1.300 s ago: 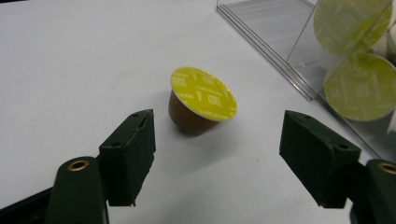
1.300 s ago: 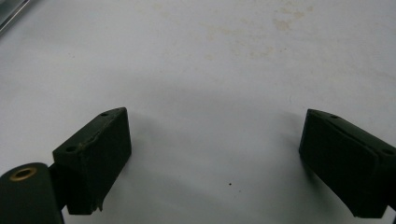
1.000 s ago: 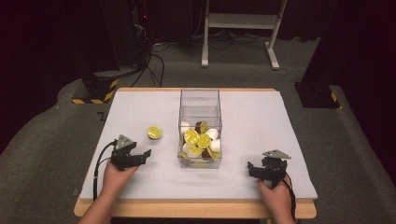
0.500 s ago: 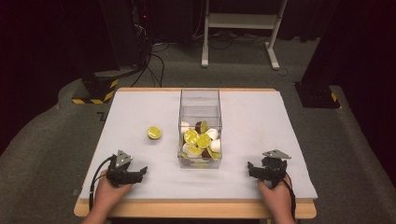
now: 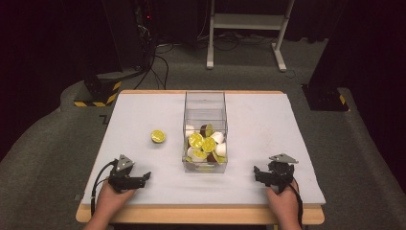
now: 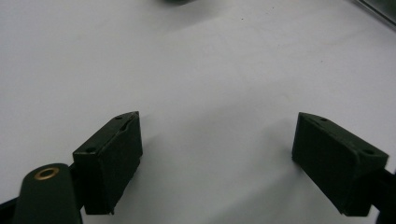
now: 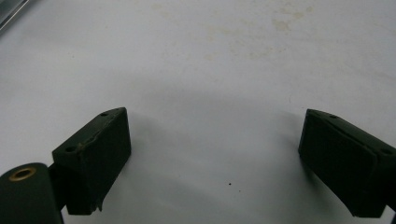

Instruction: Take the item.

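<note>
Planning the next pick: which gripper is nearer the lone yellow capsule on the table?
Left. The left gripper sits just below the yellow capsule; the right gripper is beyond the clear box.

We see a matt white table top [image 5: 268, 124] (wood-edged), a glossy clear plastic box [image 5: 205, 111], and matt black jaws.

High view: fixed above person's side, facing forward and down; takes in whole counter [image 5: 268, 120], clear box [image 5: 205, 129] at centre, floor beyond; far off.

Left gripper view: rides on left hand-held gripper [image 5: 141, 178], looks along own jaws, low and very close to counter surface [image 6: 210, 70]; box edge at upper right corner.

Right gripper view: rides on right hand-held gripper [image 5: 258, 173], equally low and close to counter [image 7: 210, 70].

Shared: near strip of white counter top, seen from above and close up.
</note>
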### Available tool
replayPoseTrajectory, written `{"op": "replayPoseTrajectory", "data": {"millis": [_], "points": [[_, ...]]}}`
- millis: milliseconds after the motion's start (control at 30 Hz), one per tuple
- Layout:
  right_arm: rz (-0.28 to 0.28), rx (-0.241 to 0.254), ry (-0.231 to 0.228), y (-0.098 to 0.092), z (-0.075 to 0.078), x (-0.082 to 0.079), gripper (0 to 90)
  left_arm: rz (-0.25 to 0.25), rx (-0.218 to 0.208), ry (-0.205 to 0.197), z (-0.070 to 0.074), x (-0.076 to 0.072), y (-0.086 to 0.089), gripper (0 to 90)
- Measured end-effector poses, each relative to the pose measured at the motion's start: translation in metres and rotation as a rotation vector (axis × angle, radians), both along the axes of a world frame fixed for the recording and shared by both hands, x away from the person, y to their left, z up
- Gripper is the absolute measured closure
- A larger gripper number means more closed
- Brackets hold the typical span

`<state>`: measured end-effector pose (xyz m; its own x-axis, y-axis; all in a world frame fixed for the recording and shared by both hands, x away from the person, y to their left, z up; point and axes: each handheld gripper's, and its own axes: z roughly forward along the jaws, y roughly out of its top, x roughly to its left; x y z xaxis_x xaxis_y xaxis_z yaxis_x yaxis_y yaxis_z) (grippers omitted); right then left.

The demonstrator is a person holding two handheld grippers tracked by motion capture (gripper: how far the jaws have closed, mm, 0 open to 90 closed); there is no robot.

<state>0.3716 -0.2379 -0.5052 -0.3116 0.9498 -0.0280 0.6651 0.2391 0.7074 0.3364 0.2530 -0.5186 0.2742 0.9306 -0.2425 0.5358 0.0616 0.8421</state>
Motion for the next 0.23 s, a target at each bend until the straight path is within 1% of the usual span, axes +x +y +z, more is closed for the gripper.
{"op": "replayPoseTrajectory", "data": {"millis": [200,233], "points": [[-0.003,0.001,0.002,0.0001,0.0001,0.0001,9.1,0.000,0.001,0.000,0.0000,0.0000,0.0000,16.2],[-0.003,0.002,0.001,0.0001,0.0000,0.0001,9.0,0.006,-0.007,-0.005,-0.0003,0.0000,-0.0012,16.3]]}}
